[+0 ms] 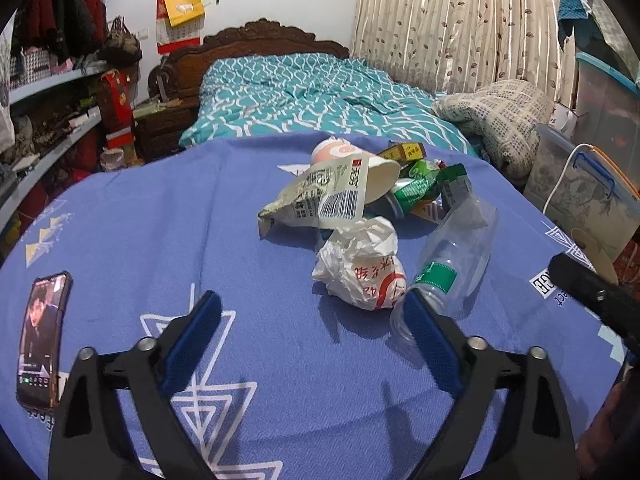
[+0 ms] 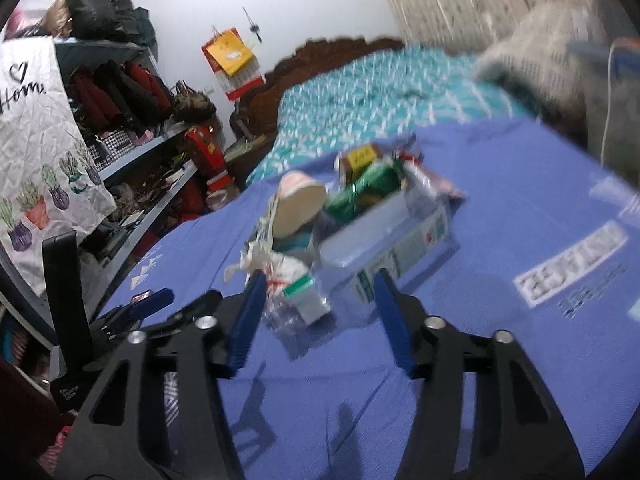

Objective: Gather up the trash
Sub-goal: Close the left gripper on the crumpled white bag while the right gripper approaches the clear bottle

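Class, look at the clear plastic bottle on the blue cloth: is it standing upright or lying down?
Lying down. The plastic bottle rests on its side on the blue cloth, looking crushed, beside the crumpled white wrapper.

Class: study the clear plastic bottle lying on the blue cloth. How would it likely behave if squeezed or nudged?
The clear plastic bottle looks empty and dented, so probably light and easily crushed. Lying on its side, it may roll when pushed. Its smooth wall could slip from the tongs.

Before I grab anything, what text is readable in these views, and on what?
"Hom", under a heart outline: white hanging cloth, word cut off by a fold.
Red Chinese characters: crumpled white wrapper, not legible to me.
Barcode with a red logo: snack bag, print too small.
"GE" and "ct": blue tablecloth, cut off.
Green label: clear bottle, no legible text.
Wall calendar, phone: too small.
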The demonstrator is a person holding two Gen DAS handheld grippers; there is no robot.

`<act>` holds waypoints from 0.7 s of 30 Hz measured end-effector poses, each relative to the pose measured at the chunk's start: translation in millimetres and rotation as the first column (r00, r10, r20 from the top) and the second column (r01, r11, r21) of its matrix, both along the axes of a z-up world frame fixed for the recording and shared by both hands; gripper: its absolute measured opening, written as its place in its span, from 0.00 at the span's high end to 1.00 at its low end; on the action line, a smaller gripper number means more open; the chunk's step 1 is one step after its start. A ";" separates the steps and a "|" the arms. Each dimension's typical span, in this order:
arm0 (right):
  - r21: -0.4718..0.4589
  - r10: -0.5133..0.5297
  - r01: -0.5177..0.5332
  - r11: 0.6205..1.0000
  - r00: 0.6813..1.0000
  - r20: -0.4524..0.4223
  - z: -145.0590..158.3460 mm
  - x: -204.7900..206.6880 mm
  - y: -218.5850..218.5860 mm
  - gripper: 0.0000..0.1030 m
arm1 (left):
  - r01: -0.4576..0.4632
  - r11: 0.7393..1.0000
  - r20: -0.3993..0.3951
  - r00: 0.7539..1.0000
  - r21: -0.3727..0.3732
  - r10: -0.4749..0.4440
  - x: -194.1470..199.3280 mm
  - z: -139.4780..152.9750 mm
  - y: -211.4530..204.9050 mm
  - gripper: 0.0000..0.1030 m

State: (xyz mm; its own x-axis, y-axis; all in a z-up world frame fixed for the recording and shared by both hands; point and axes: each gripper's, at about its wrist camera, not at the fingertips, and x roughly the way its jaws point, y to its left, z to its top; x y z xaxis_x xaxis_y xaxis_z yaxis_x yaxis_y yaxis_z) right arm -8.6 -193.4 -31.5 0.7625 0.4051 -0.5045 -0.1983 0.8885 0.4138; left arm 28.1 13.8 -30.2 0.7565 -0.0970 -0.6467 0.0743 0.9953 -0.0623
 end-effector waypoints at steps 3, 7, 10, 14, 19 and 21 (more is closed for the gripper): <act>0.025 0.005 -0.004 1.000 0.999 -0.044 -8.1 5.5 -2.8 0.51 | 0.007 0.999 -0.040 0.999 -0.042 -0.009 5.0 -4.4 8.9 0.28; 0.057 0.010 -0.005 0.998 0.996 -0.086 -13.9 17.6 -7.5 0.51 | 0.032 0.994 -0.073 0.996 -0.108 -0.040 14.8 -4.2 15.6 0.29; 0.082 0.017 -0.007 0.997 0.993 -0.120 -18.0 28.5 -11.2 0.50 | 0.069 0.986 -0.091 0.992 -0.154 -0.084 29.4 -0.2 12.9 0.28; 0.129 0.041 -0.017 0.992 0.983 -0.182 -28.1 38.2 -11.3 0.49 | 0.093 0.979 -0.127 0.985 -0.179 -0.117 51.8 -5.8 4.3 0.28; 0.159 0.052 -0.013 0.987 0.969 -0.240 -41.0 44.4 -10.9 0.43 | 0.099 0.967 -0.208 0.967 -0.234 -0.150 81.9 -30.7 -2.5 0.45; 0.163 0.051 -0.010 0.987 0.967 -0.249 -43.3 46.3 -11.4 0.39 | 0.102 0.951 -0.233 0.957 -0.293 -0.174 86.9 -38.1 1.2 0.60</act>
